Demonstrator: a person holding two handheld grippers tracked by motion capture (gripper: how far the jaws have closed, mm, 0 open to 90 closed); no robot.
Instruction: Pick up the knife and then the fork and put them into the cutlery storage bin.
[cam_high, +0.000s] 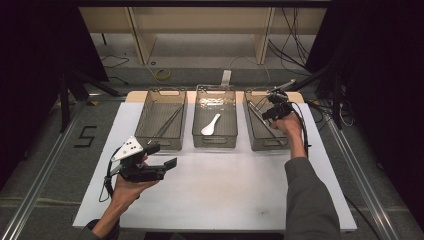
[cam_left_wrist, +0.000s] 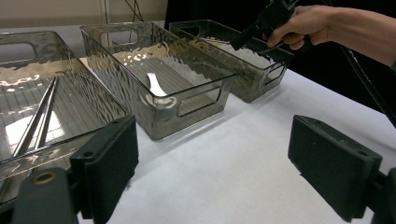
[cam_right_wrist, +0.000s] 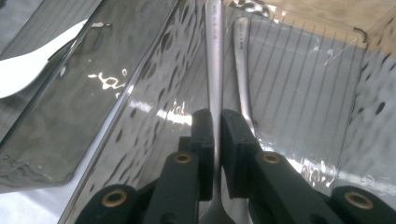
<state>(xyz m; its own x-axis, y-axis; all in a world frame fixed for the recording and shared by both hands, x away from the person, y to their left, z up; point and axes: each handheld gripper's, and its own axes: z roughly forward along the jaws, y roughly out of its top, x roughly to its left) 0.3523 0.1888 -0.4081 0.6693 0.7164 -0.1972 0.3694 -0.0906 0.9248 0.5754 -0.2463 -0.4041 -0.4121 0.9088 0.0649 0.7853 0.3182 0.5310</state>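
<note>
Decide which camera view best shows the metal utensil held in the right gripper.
The right gripper view: the metal utensil's handle is clamped between the right gripper, close up inside the right bin. The high view shows it as a thin sliver; in the left gripper view it cannot be made out.

The right gripper (cam_right_wrist: 217, 140) has its two black jaws pressed together on the handle of a metal utensil (cam_right_wrist: 214, 60), which runs straight up between the pads and away from the camera. A second metal utensil (cam_right_wrist: 243, 70) lies just beside it on the right, its handle partly behind the right jaw. Both sit inside a clear ribbed bin (cam_right_wrist: 303, 84) with a rippled wall. Beyond that wall at upper left, a white spoon (cam_right_wrist: 32, 65) lies in a neighbouring bin (cam_right_wrist: 70, 121)
</note>
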